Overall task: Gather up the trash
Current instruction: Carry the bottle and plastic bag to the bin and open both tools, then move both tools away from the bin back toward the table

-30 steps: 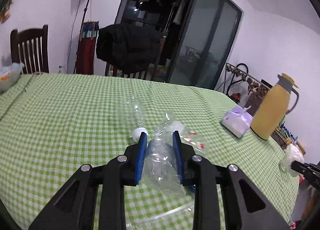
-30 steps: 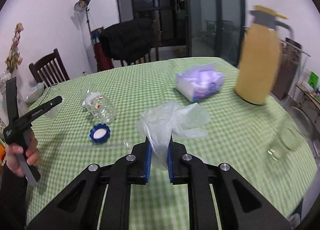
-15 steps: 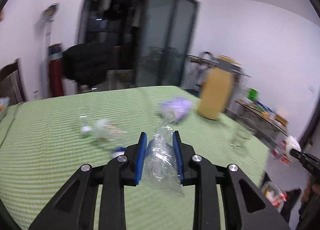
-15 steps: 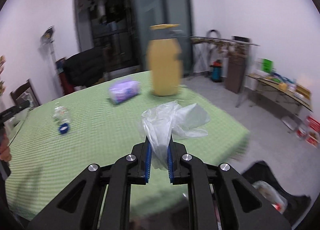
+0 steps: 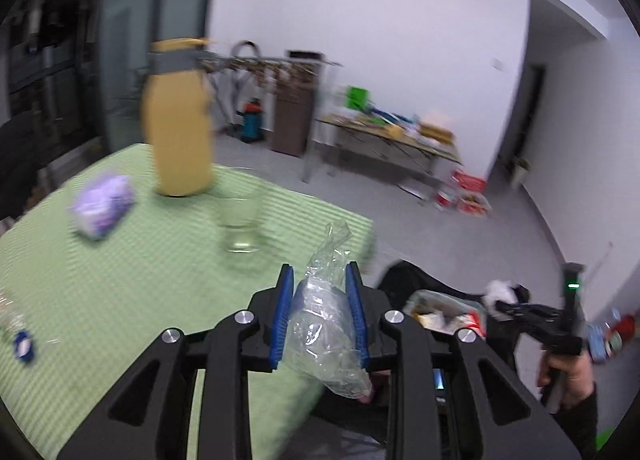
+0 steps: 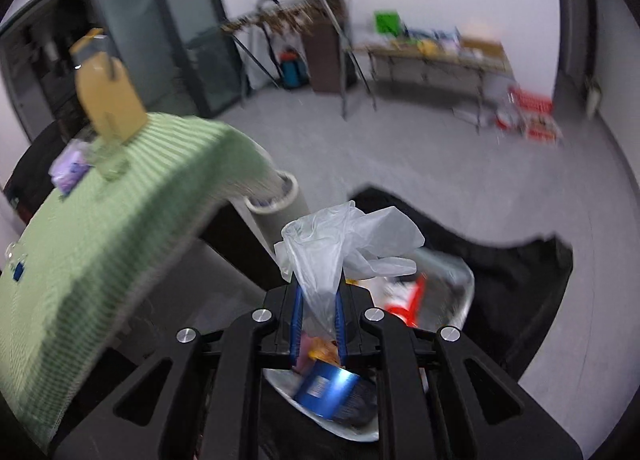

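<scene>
A: What do the grippers look like?
B: The left gripper [image 5: 320, 300] and the right gripper [image 6: 318, 312] are alike: black angular arms with cut-out slots, silver round screws at the joints, blue ribbed pads inside the fingers.
A: Anything else?
B: From the left view, the right one shows a small green light. The hand [image 5: 568, 374] on it wears a dark sleeve.

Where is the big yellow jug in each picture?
Left wrist view: the yellow jug stands upper left, on the green checked tablecloth.
Right wrist view: the jug is smaller, far upper left, at the cloth's far end.
Shared landmark: the purple tissue pack lies near it in both.
</scene>
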